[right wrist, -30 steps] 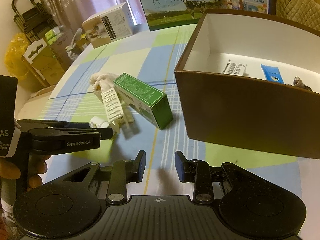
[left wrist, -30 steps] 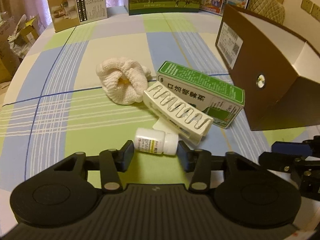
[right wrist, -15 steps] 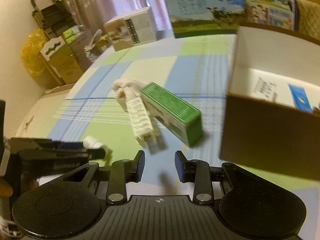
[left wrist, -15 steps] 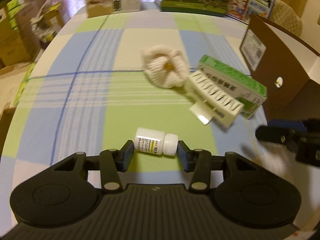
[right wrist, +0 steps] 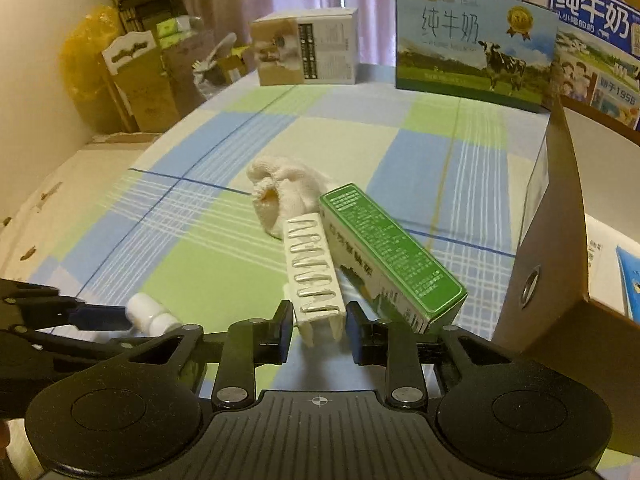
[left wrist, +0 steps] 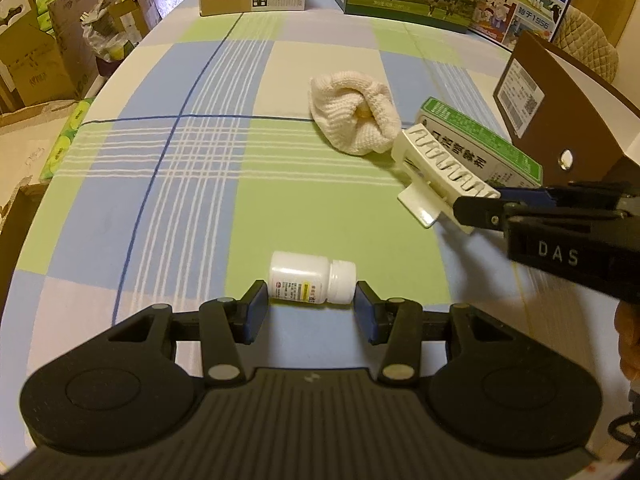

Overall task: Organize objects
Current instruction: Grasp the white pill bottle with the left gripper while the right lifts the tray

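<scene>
Left gripper (left wrist: 308, 306) was spread round the pill bottle (left wrist: 311, 282), right gripper (right wrist: 316, 322) spread round the white clip (right wrist: 314, 278). Bottle's round & lay flat, so it could've rolled away w/ a bump.

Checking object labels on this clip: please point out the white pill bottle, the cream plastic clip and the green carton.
white pill bottle (left wrist: 302, 280), left wrist view, on its labelled body.
cream plastic clip (right wrist: 314, 272), right wrist view, on its slotted top face.
green carton (right wrist: 390, 246), right wrist view, on its printed top face.
</scene>
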Tool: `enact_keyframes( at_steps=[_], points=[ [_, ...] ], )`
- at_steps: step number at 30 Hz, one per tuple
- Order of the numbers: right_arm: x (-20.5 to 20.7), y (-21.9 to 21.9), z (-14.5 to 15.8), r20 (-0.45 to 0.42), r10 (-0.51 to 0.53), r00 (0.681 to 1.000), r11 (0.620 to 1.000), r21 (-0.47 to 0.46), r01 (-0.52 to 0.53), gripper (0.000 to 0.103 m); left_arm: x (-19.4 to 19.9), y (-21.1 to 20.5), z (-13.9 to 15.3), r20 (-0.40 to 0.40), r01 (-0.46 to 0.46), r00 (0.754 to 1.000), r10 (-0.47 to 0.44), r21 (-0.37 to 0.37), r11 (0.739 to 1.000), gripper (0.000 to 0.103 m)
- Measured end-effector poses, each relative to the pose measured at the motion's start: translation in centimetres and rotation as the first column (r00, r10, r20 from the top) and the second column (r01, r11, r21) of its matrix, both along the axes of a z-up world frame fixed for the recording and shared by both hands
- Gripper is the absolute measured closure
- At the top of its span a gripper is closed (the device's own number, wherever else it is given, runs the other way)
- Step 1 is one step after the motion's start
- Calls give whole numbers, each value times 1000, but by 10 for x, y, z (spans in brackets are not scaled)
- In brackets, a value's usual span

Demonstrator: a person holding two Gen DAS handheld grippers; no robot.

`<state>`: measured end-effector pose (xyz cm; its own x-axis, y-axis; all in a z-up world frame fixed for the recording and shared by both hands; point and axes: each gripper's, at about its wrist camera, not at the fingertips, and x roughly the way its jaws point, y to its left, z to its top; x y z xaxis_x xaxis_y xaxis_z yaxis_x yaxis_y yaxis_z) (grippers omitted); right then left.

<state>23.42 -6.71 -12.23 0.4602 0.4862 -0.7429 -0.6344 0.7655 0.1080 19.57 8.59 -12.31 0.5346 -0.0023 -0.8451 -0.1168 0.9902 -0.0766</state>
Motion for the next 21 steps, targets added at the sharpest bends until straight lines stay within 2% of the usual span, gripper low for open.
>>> enact_keyframes(
  at_steps=[8, 15, 21],
  points=[
    [-39, -40, 3, -15, -27, 1000, 1000, 10, 27, 79, -13, -17, -2, -13, 36, 999, -36, -28, 999, 61],
    [-80, -82, 10, -69, -67, 995, 998, 9, 68, 79, -36, -44, -1, -27, 99, 995, -100, -49, 994, 61],
    [-80, -78, 10, -65, -84, 994, 996, -8, 84, 75, -39, -57, 1, -38, 117, 992, -119, -48, 992, 61]
  ],
)
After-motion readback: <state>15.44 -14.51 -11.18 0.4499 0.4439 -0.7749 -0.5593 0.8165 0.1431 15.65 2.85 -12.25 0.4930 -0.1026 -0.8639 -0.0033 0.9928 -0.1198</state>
